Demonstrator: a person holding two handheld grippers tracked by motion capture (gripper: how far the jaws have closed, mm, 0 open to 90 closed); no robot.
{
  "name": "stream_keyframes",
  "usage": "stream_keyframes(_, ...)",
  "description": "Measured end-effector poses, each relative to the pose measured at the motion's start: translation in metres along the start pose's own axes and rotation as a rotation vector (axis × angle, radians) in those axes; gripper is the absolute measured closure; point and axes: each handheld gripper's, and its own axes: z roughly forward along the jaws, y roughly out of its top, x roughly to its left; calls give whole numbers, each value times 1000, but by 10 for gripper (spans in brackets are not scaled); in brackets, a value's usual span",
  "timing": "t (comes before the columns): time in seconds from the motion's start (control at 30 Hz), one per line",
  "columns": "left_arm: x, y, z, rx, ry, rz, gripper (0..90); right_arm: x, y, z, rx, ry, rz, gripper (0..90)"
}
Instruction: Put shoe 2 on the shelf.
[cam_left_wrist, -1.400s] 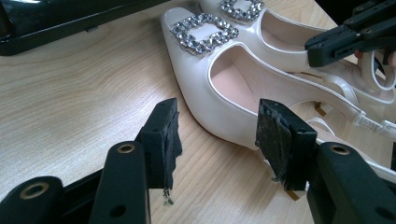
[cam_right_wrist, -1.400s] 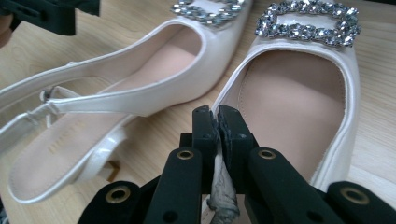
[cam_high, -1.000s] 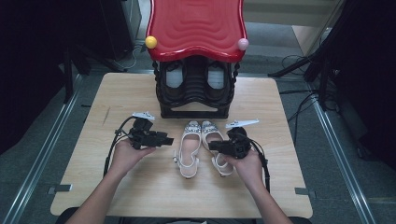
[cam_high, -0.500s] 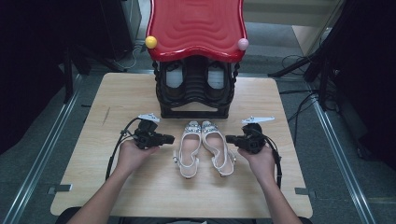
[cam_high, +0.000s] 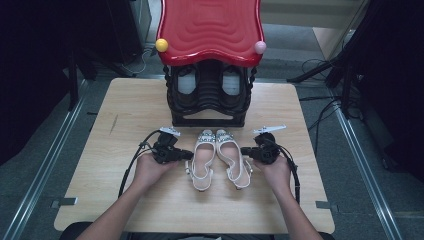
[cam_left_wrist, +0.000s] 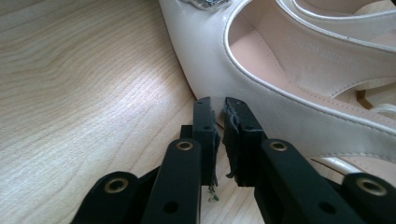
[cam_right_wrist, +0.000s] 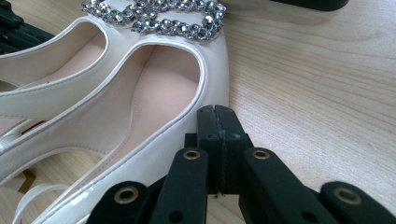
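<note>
Fingers of the left gripper have just been closing and are nearly together now, nothing caught between them, tips set against the outer side of the left shoe. Fingers of the right gripper are pressed fully together, empty, against the outer side of the right shoe. Both shoes are laid with toes at twelve o'clock, toward the rack. Each shoe is flanked by its nearer gripper, at nine and three o'clock on the table.
</note>
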Motion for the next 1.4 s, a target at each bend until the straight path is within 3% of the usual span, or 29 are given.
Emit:
stream_keyframes(0.23,-2,-2,1,-5,-10,-18,857,0,0,0,-1,5,7,900)
stream_keyframes(0.63,-7,-5,5,-7,-64,-46,869,1,-1,2,0,15,13,900)
stream_keyframes(0.87,-12,-6,7,9,-76,-32,872,0,-1,3,2,21,24,900)
stream_keyframes(1.13,-16,-7,9,8,-98,-70,897,0,0,3,-3,12,20,900)
stream_keyframes(1.2,-18,-8,10,18,-111,-73,899,0,1,3,3,6,19,900)
stream_keyframes(1.33,-28,-8,11,-16,-189,-62,900,-2,3,3,2,-5,18,900)
stream_keyframes(1.4,-29,-6,10,-15,-186,-40,888,-2,3,3,2,-3,20,900)
